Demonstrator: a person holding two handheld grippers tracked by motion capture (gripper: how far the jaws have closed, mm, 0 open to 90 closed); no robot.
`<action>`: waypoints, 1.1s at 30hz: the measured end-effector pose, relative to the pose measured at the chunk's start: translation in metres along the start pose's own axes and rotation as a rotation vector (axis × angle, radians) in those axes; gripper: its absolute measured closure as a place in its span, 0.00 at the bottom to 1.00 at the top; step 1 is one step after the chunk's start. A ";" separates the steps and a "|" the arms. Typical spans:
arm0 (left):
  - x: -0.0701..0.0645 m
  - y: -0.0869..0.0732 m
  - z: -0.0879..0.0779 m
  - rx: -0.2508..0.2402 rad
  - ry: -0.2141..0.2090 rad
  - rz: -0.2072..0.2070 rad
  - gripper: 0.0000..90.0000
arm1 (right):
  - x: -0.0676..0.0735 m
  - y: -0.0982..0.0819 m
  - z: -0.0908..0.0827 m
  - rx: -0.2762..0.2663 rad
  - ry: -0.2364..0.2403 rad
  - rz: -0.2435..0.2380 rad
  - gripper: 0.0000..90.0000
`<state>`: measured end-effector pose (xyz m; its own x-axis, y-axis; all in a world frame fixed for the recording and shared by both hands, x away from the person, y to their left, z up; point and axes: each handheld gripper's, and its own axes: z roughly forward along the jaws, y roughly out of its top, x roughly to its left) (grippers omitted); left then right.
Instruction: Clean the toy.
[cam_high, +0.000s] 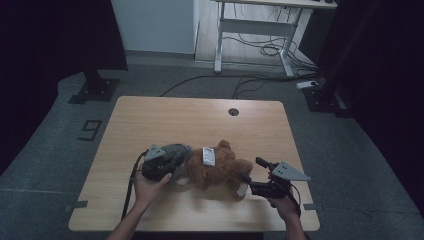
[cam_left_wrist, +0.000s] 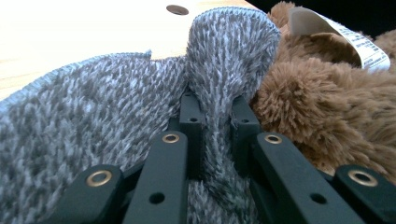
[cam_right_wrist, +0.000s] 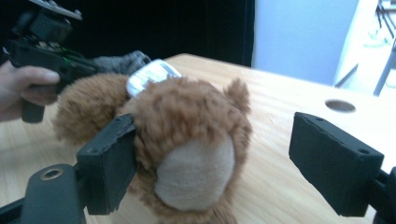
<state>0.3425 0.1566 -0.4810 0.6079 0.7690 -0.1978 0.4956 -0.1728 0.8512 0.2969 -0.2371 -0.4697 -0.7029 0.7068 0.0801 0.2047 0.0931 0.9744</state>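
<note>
My matt black plastic jaws pinch shaggy grey knitted cloth (cam_left_wrist: 116, 121); beside it, fluffy brown plush bear (cam_right_wrist: 187, 140), pale smooth-grained wooden table (cam_high: 165, 120).

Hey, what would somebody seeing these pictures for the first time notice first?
A brown teddy bear lies near the front of the wooden table, a white label sticking up from it. The left gripper is pinching a fold of grey fuzzy cloth beside it, while the right gripper stands open around the bear's paw.
</note>
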 end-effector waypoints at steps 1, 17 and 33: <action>0.000 0.000 0.000 -0.001 -0.001 -0.002 0.88 | -0.005 -0.001 -0.003 0.020 0.001 0.009 0.19; -0.005 -0.009 -0.008 -0.023 -0.015 -0.015 0.88 | -0.012 0.020 0.007 0.043 0.031 0.065 0.17; -0.009 -0.022 -0.018 -0.039 -0.042 -0.026 0.88 | 0.014 -0.025 0.089 0.347 0.154 0.148 0.01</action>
<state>0.3151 0.1648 -0.4892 0.6211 0.7461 -0.2400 0.4873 -0.1279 0.8638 0.3427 -0.1666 -0.5115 -0.7373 0.6191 0.2703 0.5102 0.2482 0.8235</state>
